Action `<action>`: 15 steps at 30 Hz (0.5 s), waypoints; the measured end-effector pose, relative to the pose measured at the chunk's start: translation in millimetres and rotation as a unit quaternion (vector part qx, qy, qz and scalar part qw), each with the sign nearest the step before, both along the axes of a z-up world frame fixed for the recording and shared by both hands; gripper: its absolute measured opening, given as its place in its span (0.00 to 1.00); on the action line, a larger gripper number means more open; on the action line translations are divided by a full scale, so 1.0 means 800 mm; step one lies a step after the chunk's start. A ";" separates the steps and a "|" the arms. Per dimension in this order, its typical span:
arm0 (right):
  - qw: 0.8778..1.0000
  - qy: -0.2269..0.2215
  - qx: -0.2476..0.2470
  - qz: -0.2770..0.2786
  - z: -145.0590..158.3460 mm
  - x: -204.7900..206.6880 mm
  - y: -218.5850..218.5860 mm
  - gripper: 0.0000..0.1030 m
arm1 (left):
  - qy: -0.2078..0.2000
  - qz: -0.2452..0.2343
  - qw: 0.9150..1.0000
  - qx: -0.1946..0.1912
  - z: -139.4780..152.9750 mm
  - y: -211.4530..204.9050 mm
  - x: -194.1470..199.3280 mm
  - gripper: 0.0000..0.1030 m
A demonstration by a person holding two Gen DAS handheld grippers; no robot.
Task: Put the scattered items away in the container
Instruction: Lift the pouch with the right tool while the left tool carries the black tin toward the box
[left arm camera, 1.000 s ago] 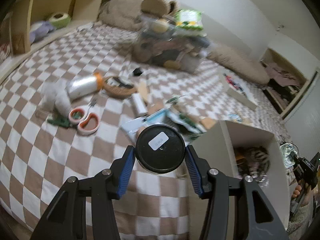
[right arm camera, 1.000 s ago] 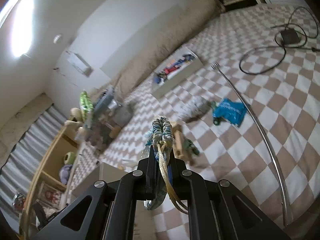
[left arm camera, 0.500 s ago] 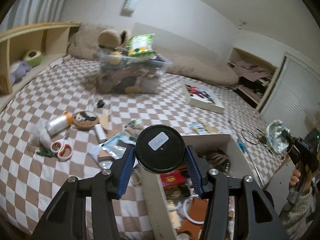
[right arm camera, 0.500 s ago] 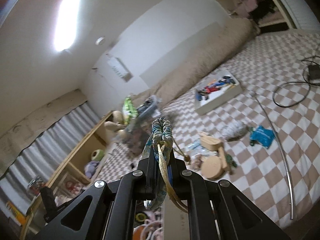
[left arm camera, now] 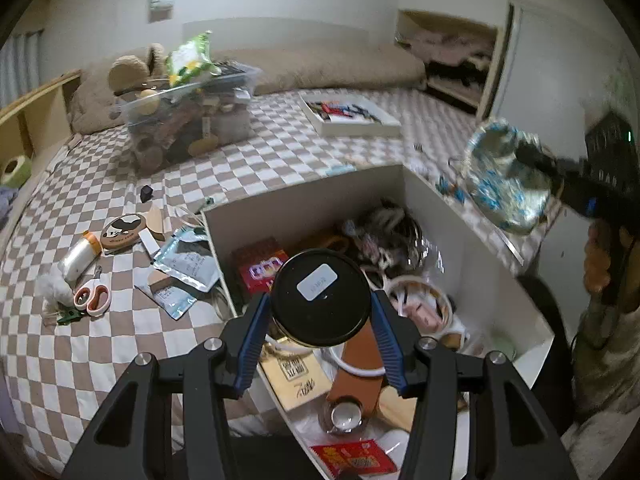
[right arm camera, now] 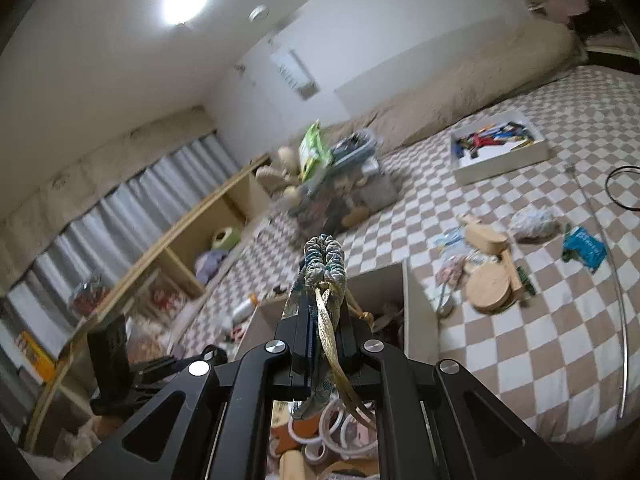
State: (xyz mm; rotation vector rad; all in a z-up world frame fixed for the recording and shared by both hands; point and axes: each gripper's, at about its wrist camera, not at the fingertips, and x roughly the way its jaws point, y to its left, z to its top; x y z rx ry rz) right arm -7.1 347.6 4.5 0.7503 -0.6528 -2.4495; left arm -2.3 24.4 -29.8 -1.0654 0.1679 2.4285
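The left tool (left arm camera: 321, 326) clamped a round jar with a black lid (left arm camera: 321, 297), one blue pad against each side of it, and held it above the near half of the white container (left arm camera: 430, 204). The lid carried a small pale label on top. Below the jar, inside the container, lay a red packet (left arm camera: 260, 266), a brown strap-like piece (left arm camera: 360, 364), white rings (left arm camera: 416, 292) and a tangle of dark cords (left arm camera: 390, 226) toward the far corner.

The right tool (right arm camera: 323, 312) was pinched tight on a drawstring pouch (right arm camera: 324, 256) of blue-grey patterned fabric, its gathered neck sticking up past the tips and a gold cord (right arm camera: 332, 340) trailing back toward the camera. In the left wrist view the same pouch (left arm camera: 505, 178) hung to the right of the container, over its far right wall.

To the left of the container, on the checkered bed cover (left arm camera: 60, 360), sat orange-handled scissors (left arm camera: 93, 299), a silver bottle with an orange cap (left arm camera: 79, 256), a round wooden coaster (left arm camera: 122, 231) and foil sachets (left arm camera: 188, 262) just beside the container's left wall. Farther away stood a clear bin (left arm camera: 192, 120) heaped with toys, and right of it a flat white tray (left arm camera: 352, 114) of small items. In the right wrist view a round wooden box (right arm camera: 490, 290) and a blue packet (right arm camera: 584, 248) lay on the cover right of the container.
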 end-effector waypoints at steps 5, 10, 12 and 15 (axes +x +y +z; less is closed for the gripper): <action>0.999 -0.022 0.011 0.026 -0.017 0.000 -0.023 0.09 | -0.017 -0.038 0.998 -0.048 -0.014 0.022 0.008 0.49; 0.998 -0.035 0.017 0.043 -0.025 0.001 -0.034 0.09 | -0.024 -0.072 0.991 -0.110 -0.022 0.036 0.018 0.49; 0.998 -0.037 0.022 0.048 -0.025 0.001 -0.038 0.09 | -0.033 -0.085 0.988 -0.125 -0.024 0.039 0.022 0.49; 0.997 -0.043 0.030 0.057 -0.025 0.000 -0.044 0.09 | -0.049 -0.107 0.981 -0.154 -0.028 0.045 0.027 0.49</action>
